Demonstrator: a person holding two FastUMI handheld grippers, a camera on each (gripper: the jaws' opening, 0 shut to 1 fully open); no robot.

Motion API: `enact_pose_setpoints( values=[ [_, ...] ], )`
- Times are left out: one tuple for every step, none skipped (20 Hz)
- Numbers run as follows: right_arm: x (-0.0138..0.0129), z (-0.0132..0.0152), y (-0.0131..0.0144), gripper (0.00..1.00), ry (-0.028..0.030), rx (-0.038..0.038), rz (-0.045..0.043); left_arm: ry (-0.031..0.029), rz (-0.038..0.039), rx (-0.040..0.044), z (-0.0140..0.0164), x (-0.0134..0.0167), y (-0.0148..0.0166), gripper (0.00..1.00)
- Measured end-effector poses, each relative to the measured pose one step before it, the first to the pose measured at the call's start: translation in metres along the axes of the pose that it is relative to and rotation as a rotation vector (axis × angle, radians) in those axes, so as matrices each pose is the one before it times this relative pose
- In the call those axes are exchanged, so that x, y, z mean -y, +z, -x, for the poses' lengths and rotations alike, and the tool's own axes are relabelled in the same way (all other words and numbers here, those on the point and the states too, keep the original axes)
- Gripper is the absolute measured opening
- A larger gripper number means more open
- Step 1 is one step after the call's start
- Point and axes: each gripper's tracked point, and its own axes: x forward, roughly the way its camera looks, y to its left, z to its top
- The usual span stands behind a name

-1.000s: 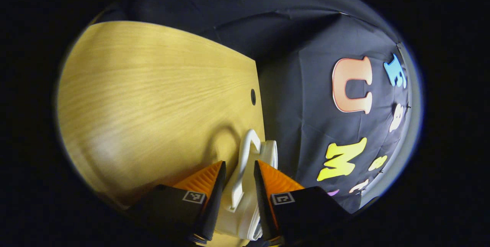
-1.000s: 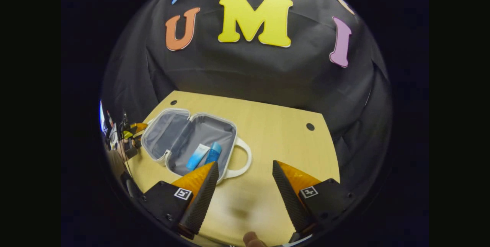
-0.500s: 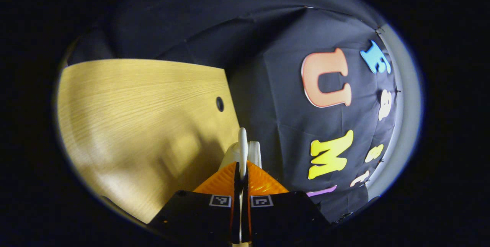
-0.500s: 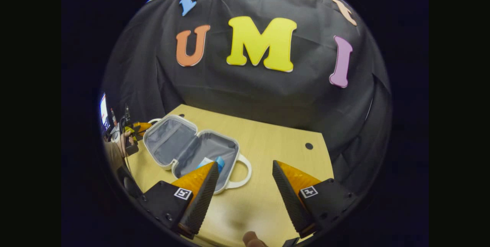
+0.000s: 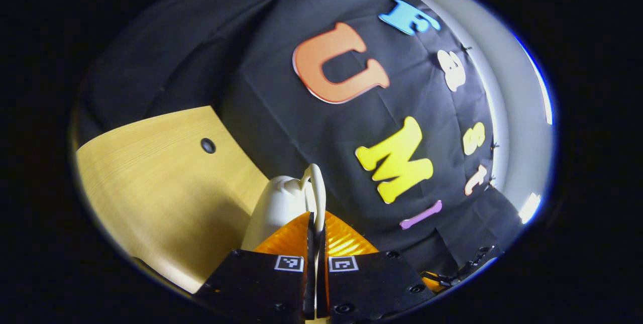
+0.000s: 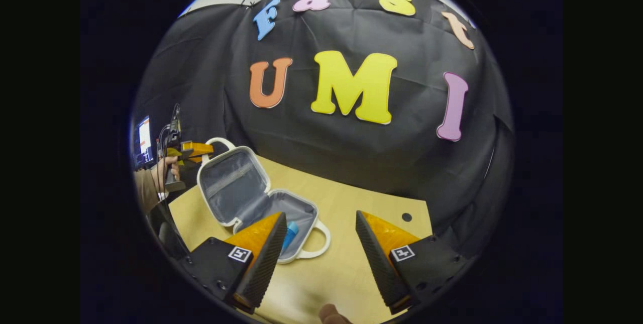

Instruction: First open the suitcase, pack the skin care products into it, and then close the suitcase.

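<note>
- Your left hand-held gripper (image 5: 316,233) is closed on the white handle (image 5: 317,198) of the suitcase lid, with both fingers pressed against it from either side.
- In the right gripper view, that same left hand-held gripper (image 6: 197,149) sits at the far left of the bench, held by your hand (image 6: 168,168), at the top handle of the raised lid (image 6: 232,186).
- Your right hand-held gripper (image 6: 319,253) is open, fingers wide apart with nothing between them, hovering over the near part of the bench (image 6: 351,203).
- The suitcase (image 6: 261,203) lies on the left part of the bench, open. Its lid stands tilted up, grey lining facing right, and the lower half lies flat on the wood.
- A blue skin care product (image 6: 290,233) lies inside the lower half, partly hidden behind the left finger of your right hand-held gripper.
- The second white handle (image 6: 317,243), on the lower half, rests on the bench at the suitcase's near right edge.
- In the left gripper view, the white outer shell of the lid (image 5: 279,208) shows just beyond the fingers, with the bench (image 5: 161,178) to the left of it.
- A small round hole (image 6: 407,217) sits near the far right corner of the bench.
</note>
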Motion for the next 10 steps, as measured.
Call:
enact_pose_setpoints(
  values=[
    [0.00444,0.0043,0.00022,0.82,0.00215,0.00511,-0.00189,-0.00814,-0.04148,-0.01203,-0.00447,0.01525,-0.00894,0.04],
    [0.00648,0.00379,-0.00006,0.82,-0.00343,0.00524,-0.00033,-0.00675,-0.03428,-0.01309,-0.00366,0.01434,-0.01015,0.04],
    [0.00639,0.00489,0.00082,0.82,0.00066,0.0072,-0.00171,-0.00894,-0.02592,-0.01483,-0.0022,0.01395,-0.01146,0.04],
    [0.00562,0.00401,-0.00139,0.82,-0.00221,0.00684,-0.00206,-0.01001,-0.01804,-0.0081,-0.00577,0.01388,-0.00876,0.04],
    [0.00671,0.00373,0.00017,0.82,-0.00311,0.00752,-0.00282,-0.0116,-0.01403,-0.00786,-0.00394,0.01229,-0.00844,0.04],
    [0.00552,0.00448,-0.00017,0.82,-0.00301,0.00455,-0.00229,-0.00773,-0.00985,-0.00931,-0.00336,0.01046,-0.00949,0.04],
    [0.00721,0.0034,-0.00072,0.82,-0.00632,0.00376,-0.00216,-0.0068,-0.00455,-0.00576,-0.00505,0.00785,-0.00995,0.04],
    [0.00588,0.00413,-0.00083,0.82,-0.00117,0.00077,-0.00177,-0.00959,0.00682,-0.00546,-0.00429,0.01074,-0.00917,0.04],
    [0.0053,0.0037,-0.00005,0.82,-0.00314,-0.00144,0.00056,-0.00993,0.01997,-0.00102,-0.00504,0.00703,-0.00678,0.04],
    [0.00655,0.00114,-0.0011,0.82,-0.00409,-0.00105,0.00141,-0.00937,0.02534,-0.00244,-0.0052,0.00587,-0.00731,0.04]
  ],
)
